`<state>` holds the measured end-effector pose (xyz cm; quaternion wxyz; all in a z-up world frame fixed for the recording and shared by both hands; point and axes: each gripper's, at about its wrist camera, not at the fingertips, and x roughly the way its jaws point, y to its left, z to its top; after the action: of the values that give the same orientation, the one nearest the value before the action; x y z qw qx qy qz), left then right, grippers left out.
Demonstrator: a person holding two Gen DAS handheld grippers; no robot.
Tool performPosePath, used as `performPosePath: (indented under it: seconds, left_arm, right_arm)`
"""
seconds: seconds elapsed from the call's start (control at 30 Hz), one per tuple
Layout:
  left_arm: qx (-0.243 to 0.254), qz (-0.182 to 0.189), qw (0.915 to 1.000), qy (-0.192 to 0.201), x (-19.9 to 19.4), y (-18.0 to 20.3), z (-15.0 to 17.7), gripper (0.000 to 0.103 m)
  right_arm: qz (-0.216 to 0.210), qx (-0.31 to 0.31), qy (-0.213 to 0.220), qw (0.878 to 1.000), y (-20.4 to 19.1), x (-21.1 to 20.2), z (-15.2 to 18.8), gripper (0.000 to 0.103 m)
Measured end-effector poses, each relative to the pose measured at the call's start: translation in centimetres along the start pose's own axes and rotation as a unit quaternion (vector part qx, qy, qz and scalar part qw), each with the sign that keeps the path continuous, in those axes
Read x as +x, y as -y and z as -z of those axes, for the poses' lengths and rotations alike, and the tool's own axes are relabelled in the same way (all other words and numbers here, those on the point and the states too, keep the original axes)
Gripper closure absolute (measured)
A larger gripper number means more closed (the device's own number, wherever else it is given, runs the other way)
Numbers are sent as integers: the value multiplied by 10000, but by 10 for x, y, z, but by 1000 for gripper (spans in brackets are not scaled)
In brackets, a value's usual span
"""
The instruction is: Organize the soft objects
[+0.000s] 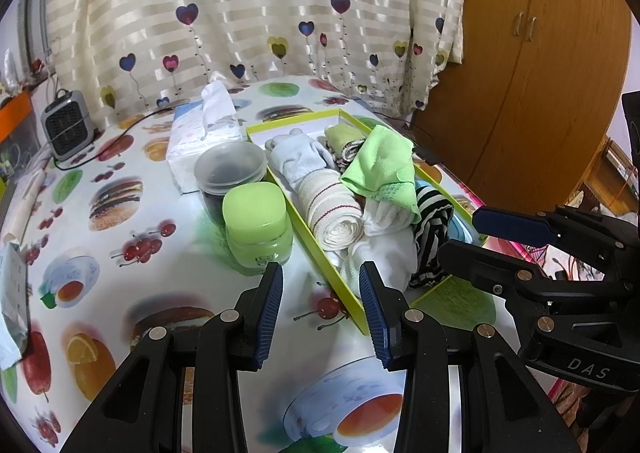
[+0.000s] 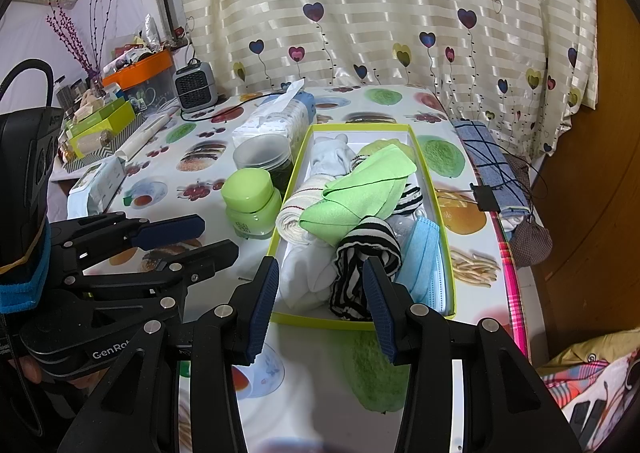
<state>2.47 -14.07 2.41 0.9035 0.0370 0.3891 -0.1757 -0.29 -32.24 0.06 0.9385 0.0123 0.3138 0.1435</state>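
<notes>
A yellow-green box (image 1: pixel 316 253) (image 2: pixel 424 157) on the table holds soft items: a green cloth (image 1: pixel 380 165) (image 2: pixel 360 189) on top, a rolled cream towel (image 1: pixel 332 209) (image 2: pixel 296 217), white cloth (image 1: pixel 388 249) (image 2: pixel 308 273), a black-and-white striped piece (image 1: pixel 432 221) (image 2: pixel 360 257), pale blue gloves (image 1: pixel 304 157) and a blue face mask (image 2: pixel 424 257). My left gripper (image 1: pixel 320 277) is open and empty above the table by the box's near left corner. My right gripper (image 2: pixel 320 273) is open and empty at the box's near end, just short of the striped piece.
A green-lidded jar (image 1: pixel 256 225) (image 2: pixel 250 203), a clear lidded tub (image 1: pixel 230 169) and a tissue pack (image 1: pixel 200 133) stand left of the box. A small heater (image 1: pixel 66 125) sits far left. A blue checked cloth (image 2: pixel 492 165) lies at the table's right edge.
</notes>
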Motion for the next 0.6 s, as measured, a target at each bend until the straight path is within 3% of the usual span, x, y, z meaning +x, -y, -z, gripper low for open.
performPosePath:
  seconds: [0.6]
  left_arm:
    - [2, 6, 10000, -14, 0, 1, 1, 65]
  right_arm:
    - [-1, 3, 3, 10000, 0, 0, 0, 58]
